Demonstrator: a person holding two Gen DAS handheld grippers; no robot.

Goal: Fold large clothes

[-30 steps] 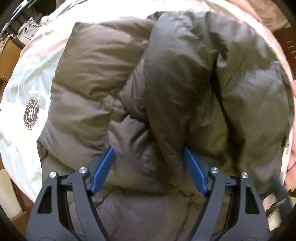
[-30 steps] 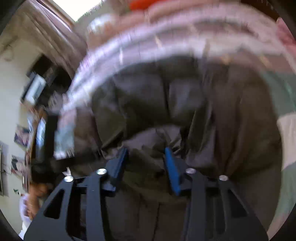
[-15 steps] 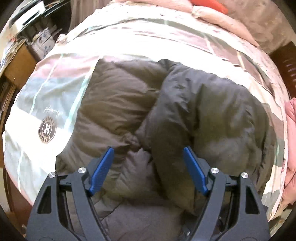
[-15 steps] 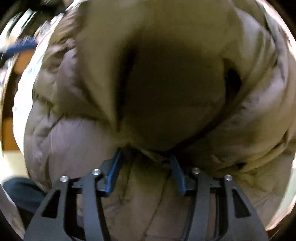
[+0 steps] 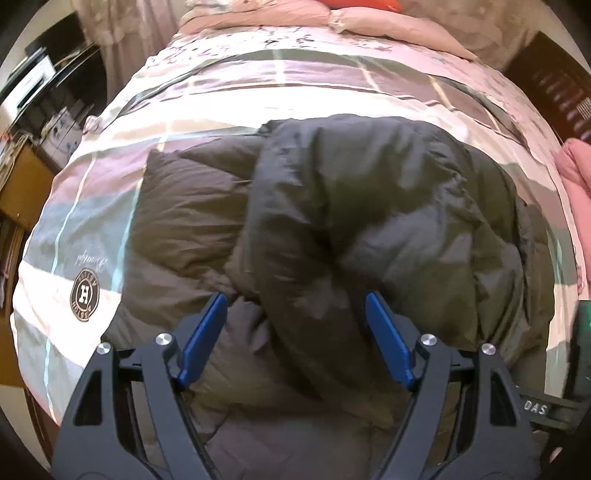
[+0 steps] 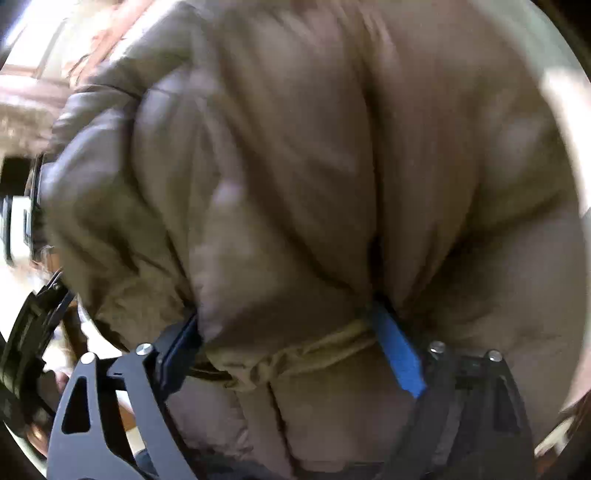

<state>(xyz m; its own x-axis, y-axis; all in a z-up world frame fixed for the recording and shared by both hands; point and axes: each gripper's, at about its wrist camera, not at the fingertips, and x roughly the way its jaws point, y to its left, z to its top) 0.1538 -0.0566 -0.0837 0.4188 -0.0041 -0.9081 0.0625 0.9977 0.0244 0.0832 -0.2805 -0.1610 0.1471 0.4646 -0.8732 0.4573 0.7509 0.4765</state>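
A big brown puffer jacket (image 5: pixel 332 206) lies bunched on the bed, one thick part folded over the rest. My left gripper (image 5: pixel 295 306) is open above its near part, blue pads wide apart, holding nothing. In the right wrist view the jacket (image 6: pixel 295 166) fills the frame. My right gripper (image 6: pixel 291 317) has its blue pads pressed into a thick bulge of jacket fabric between them. The left pad is mostly buried in the fabric.
The bed has a striped pink, grey and white cover (image 5: pixel 258 85) with a round logo (image 5: pixel 85 294) at the left. Pillows (image 5: pixel 369 18) lie at the head. Furniture (image 5: pixel 33 122) stands at the left. A pink cloth (image 5: pixel 580 170) is at the right edge.
My left gripper has pulled back and up from the jacket, so more bed shows. My right gripper has swung in close to the jacket and its pads have spread wider around a thicker bulge.
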